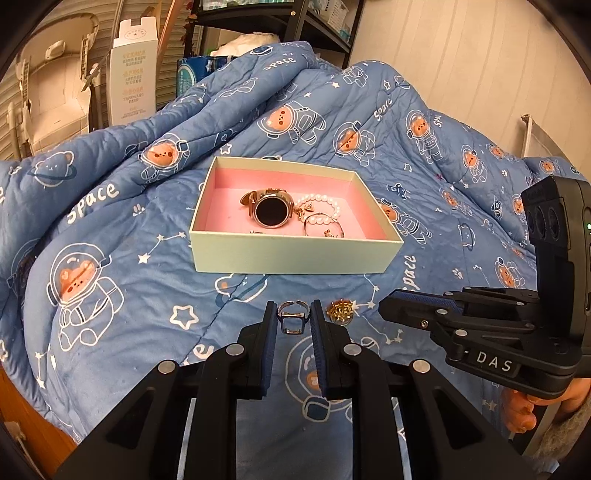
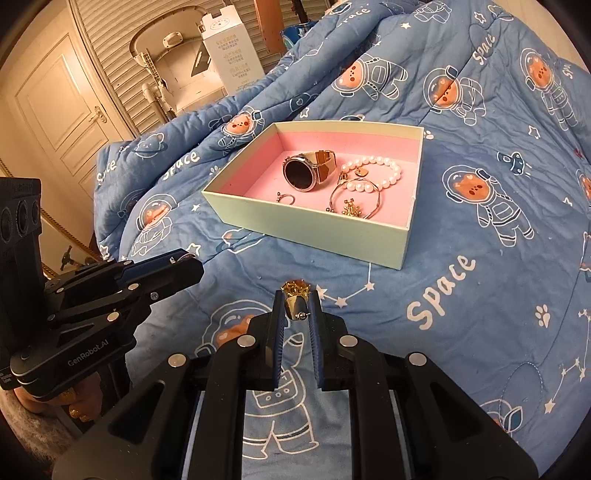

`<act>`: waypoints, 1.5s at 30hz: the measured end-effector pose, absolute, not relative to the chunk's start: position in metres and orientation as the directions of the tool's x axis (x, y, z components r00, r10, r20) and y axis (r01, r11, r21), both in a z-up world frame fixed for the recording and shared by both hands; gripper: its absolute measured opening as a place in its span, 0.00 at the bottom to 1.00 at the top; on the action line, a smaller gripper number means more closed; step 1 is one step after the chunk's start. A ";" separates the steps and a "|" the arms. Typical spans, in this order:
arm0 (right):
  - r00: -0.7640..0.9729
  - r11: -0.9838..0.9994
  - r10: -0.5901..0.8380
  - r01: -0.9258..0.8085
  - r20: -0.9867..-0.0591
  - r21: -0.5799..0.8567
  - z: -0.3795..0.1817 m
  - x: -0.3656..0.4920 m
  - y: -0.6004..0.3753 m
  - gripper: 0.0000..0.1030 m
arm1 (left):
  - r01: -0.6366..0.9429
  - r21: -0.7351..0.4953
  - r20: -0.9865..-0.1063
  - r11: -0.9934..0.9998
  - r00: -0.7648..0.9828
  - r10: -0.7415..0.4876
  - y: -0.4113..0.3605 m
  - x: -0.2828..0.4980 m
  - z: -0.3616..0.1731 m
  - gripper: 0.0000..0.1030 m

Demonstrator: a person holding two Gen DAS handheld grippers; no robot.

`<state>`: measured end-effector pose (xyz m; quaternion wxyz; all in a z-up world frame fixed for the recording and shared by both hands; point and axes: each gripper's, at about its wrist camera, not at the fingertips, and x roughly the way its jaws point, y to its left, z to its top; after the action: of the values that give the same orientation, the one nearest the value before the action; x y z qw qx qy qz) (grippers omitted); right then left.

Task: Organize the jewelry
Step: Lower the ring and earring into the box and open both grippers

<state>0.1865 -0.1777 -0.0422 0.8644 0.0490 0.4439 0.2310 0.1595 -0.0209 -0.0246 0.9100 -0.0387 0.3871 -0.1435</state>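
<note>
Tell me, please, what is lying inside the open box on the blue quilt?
Inside the box, on its pink lining: a watch, a pearl bracelet, a gold bangle with a small gold charm, and a small ring. The near wall hides part of the floor.

Blue space-print quilt (image 1: 258,110) covers the bed. Behind the quilt: a louvred wall (image 2: 110,55), a tall white carton (image 1: 133,74), a dark shelf unit (image 1: 295,22). Left of the louvres, a cream panelled door (image 2: 62,110). Warm indoor light.
</note>
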 end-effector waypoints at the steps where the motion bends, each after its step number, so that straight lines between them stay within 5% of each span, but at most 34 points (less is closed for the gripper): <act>1: 0.502 0.888 0.443 -0.359 -0.743 0.287 -0.041 0.187 -0.177 0.13 | 0.234 -0.180 -0.691 0.955 0.661 -0.292 -0.021 0.161 -0.023 0.17; 23: 0.555 0.895 0.403 -0.405 -0.727 0.187 -0.013 0.239 -0.162 0.13 | 0.238 -0.155 -0.701 0.959 0.658 -0.276 -0.019 0.228 -0.006 0.17; 45: 0.489 0.914 0.315 -0.388 -0.813 0.121 -0.041 0.311 -0.159 0.13 | 0.279 -0.089 -0.792 0.956 0.562 -0.238 -0.038 0.283 -0.032 0.17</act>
<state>0.3107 -0.1591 -0.0410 0.8620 -0.0392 0.4624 0.2039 0.2829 -0.0379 -0.0321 0.8835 0.0232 0.4444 -0.1462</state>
